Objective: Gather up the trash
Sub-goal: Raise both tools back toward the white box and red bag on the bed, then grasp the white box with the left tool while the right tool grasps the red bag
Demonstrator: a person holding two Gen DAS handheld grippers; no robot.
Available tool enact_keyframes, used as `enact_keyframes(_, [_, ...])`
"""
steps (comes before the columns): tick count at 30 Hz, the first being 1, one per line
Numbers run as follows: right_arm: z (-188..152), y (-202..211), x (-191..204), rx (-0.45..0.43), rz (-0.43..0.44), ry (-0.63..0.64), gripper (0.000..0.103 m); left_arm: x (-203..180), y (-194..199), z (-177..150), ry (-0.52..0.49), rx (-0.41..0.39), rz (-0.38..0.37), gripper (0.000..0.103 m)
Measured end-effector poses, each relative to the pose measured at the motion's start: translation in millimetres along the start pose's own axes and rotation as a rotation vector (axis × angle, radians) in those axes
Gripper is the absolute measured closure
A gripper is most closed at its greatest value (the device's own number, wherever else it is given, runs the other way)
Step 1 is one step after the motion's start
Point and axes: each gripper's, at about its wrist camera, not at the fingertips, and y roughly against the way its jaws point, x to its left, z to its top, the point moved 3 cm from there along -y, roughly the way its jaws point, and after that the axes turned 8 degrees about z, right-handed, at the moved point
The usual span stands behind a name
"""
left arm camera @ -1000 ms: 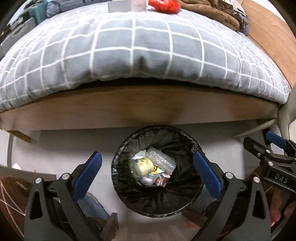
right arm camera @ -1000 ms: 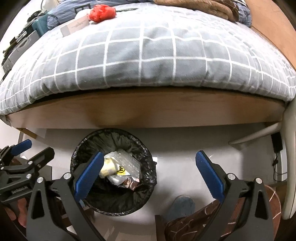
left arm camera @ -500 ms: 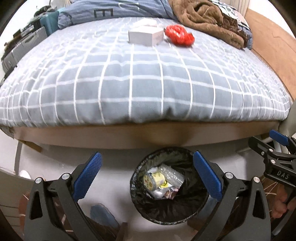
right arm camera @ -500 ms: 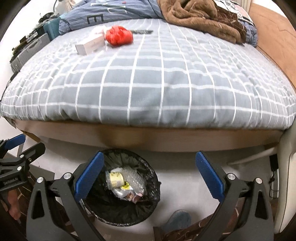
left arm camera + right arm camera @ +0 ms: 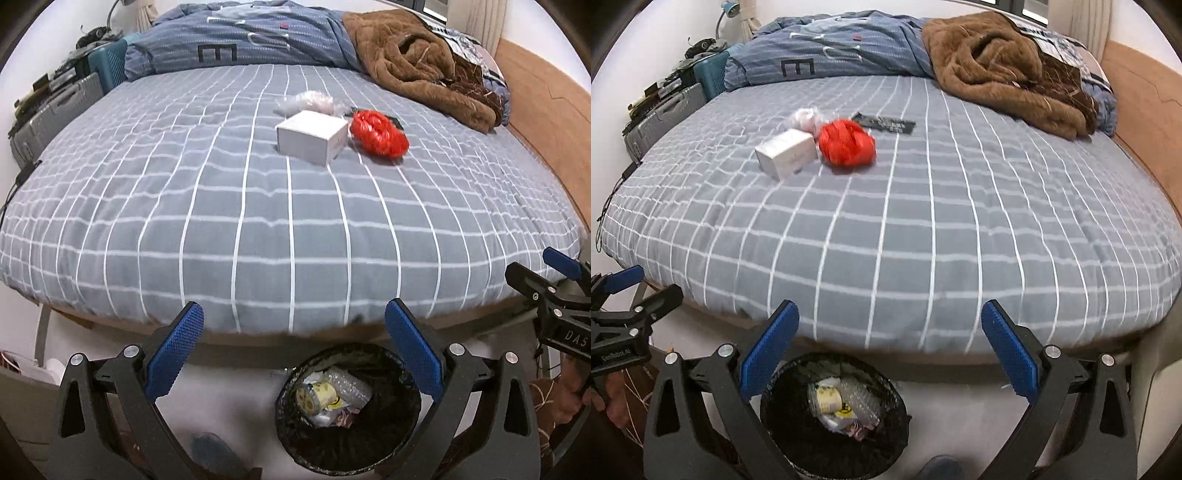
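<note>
While both of my tongs hang over the foot of the bed (image 5: 258,229), each stands wide with nothing between its blue pads: the left tongs (image 5: 293,350) and the right tongs (image 5: 890,347). Below them on the pale floor sits the trash bin (image 5: 402,443) with its black liner, just beside the bed's wooden edge; in it lie a yellow-and-white cup and some clear bubble wrap (image 5: 860,402). Up on the grey checked cover, well apart from the bin, the trash to collect lies in a small group: a white box (image 5: 312,136), a crumpled red bag (image 5: 378,134) just beside it on the right, and a clear plastic wrapper (image 5: 306,103) behind the box. A dark flat strip (image 5: 884,123) lies behind the red bag. A brown blanket (image 5: 1001,66) is heaped at the far right of the bed.
</note>
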Motion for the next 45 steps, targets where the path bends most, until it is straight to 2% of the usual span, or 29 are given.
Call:
enact_keyframes(5, [27,-9,-1,-0.007,0.032,0.006,0.008,-1,-8,26,-0.003,-0.007,0.003,0.007])
enact_keyframes(11, [60,-32,-3,0.004,0.052,0.037,0.013,-6,-25,61,0.000,-0.013,-0.003,0.007])
enact_keyframes(19, [109,-74,-6,0.015,0.093,0.053,0.018,-7,-62,104,-0.004,-0.005,0.010,0.007])
enact_keyframes(28, [154,-117,3,0.042,0.155,0.105,0.024,-16,-109,138,-0.037,0.028,-0.013,0.007])
enact_keyframes(38, [165,-162,8,0.123,0.246,0.099,0.039,-23,-146,155,-0.061,0.055,-0.040,0.011])
enact_keyframes(42, [163,-170,9,0.140,0.277,0.086,0.048,-26,-153,161,-0.078,0.058,-0.058,0.016])
enact_keyframes(45, [164,-170,7,0.137,0.297,0.071,0.055,-32,-155,164,-0.102,0.061,-0.084,0.026])
